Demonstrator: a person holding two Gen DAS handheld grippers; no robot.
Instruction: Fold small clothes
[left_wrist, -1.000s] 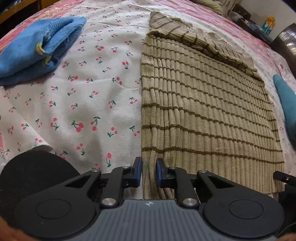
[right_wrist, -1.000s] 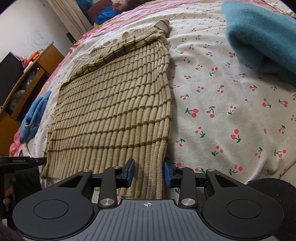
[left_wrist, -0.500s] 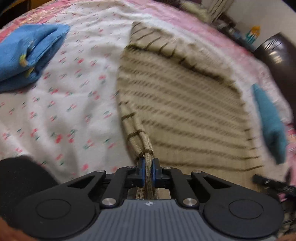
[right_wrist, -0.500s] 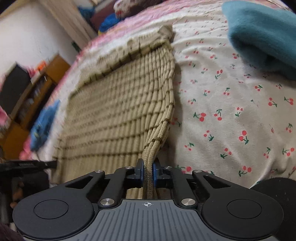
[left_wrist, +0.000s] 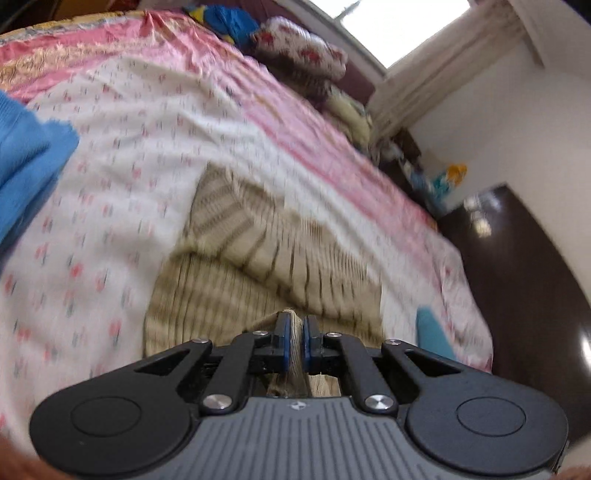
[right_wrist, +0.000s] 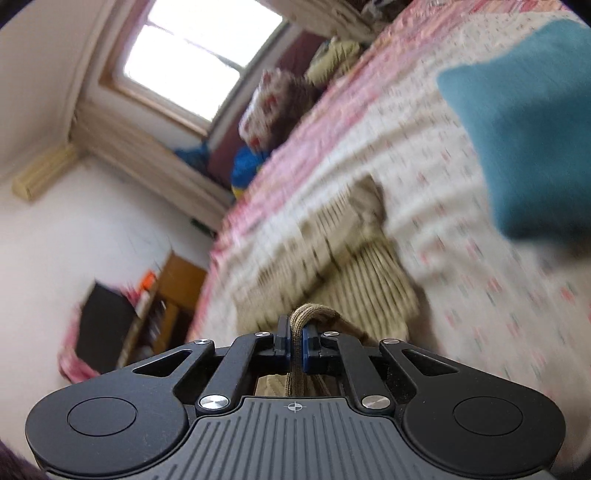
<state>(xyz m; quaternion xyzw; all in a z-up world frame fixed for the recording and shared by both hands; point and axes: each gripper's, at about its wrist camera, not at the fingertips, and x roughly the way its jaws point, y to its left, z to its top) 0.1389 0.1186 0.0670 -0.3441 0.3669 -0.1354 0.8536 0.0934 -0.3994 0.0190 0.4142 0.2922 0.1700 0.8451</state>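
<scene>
A tan ribbed sweater with brown stripes (left_wrist: 236, 273) lies on the cherry-print bedsheet (left_wrist: 110, 206). My left gripper (left_wrist: 294, 341) is shut on its near left hem corner, lifted off the bed. My right gripper (right_wrist: 294, 343) is shut on the near right hem corner, and a bunch of knit sticks up between its pads. The sweater also shows in the right wrist view (right_wrist: 354, 266), its far part flat with the sleeves folded across. Both views are blurred by motion.
A folded blue garment (left_wrist: 26, 162) lies at the left on the bed. A teal garment (right_wrist: 532, 147) lies at the right. Pillows (left_wrist: 303, 55) sit at the head of the bed. A dark cabinet (left_wrist: 528, 295) and a wooden shelf (right_wrist: 166, 295) flank the bed.
Both grippers closed on the sweater's near hem corners, then lifted and carried them forward toward the collar. The views tilted up to show the window and walls.
</scene>
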